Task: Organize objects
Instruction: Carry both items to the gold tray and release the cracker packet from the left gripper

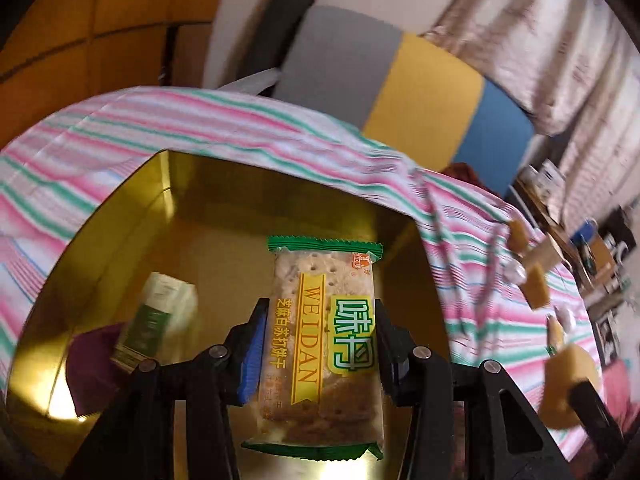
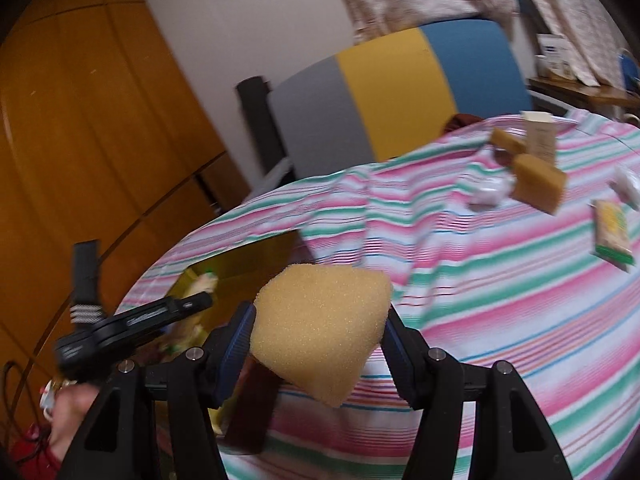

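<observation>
Cracker packet (image 1: 320,344) clamped in left hand-held gripper (image 1: 318,356).

Striped cloth (image 2: 500,280): pink, green and white bands, rumpled, covering the table.
Chair (image 2: 400,92): behind the table, backrest in grey, yellow and blue panels.
Wardrobe (image 2: 80,120): orange-brown wooden doors, far left.
Curtain (image 1: 540,48): pale, patterned, behind the chair.
Wall (image 2: 240,20): plain white, between wardrobe and curtain.
Side desk (image 2: 580,92): wooden, cluttered; contents too blurred to identify.
</observation>
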Demonstrator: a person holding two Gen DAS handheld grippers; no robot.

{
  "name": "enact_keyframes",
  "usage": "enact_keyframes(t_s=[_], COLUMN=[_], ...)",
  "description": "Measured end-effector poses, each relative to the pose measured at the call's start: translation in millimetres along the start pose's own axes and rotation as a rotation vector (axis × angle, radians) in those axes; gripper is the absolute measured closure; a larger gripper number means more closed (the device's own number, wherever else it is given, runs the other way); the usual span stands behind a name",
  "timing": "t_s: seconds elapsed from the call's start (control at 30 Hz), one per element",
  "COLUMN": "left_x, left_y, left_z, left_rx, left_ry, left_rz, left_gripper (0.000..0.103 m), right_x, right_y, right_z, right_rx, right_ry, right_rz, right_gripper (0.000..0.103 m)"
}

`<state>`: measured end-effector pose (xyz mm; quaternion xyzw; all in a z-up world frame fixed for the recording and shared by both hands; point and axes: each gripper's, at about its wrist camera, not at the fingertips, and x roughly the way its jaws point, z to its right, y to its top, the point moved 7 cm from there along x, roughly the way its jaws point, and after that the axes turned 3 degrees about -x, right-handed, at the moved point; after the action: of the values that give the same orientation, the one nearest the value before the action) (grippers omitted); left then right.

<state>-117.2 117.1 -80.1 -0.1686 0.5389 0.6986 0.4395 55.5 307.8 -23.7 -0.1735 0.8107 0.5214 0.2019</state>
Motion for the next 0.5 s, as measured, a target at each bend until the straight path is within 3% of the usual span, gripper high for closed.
enact_keyframes(t_s=[0.13,0.33,0.5], left_x=[11,14,-2], left_y=[5,3,5], left_z=[-25,-31,-37], left_rx=[-0.042,-0.091,-0.119], left_ry=[0.040,0.032,0.032], left_rz=[-0.047,-0.081,-0.033], left_gripper=[0.055,0.052,0.026], right_x=[9,25,39], right_y=[-5,-20,-34], right_z=[-33,-72,-93], right_rx=[-0.067,-0.177,-0.235], right_ry=[0.059,0.126,0.160], right_rz=[-0.035,-0.108,-0.162], right_gripper=[0.041,0.041,0.041])
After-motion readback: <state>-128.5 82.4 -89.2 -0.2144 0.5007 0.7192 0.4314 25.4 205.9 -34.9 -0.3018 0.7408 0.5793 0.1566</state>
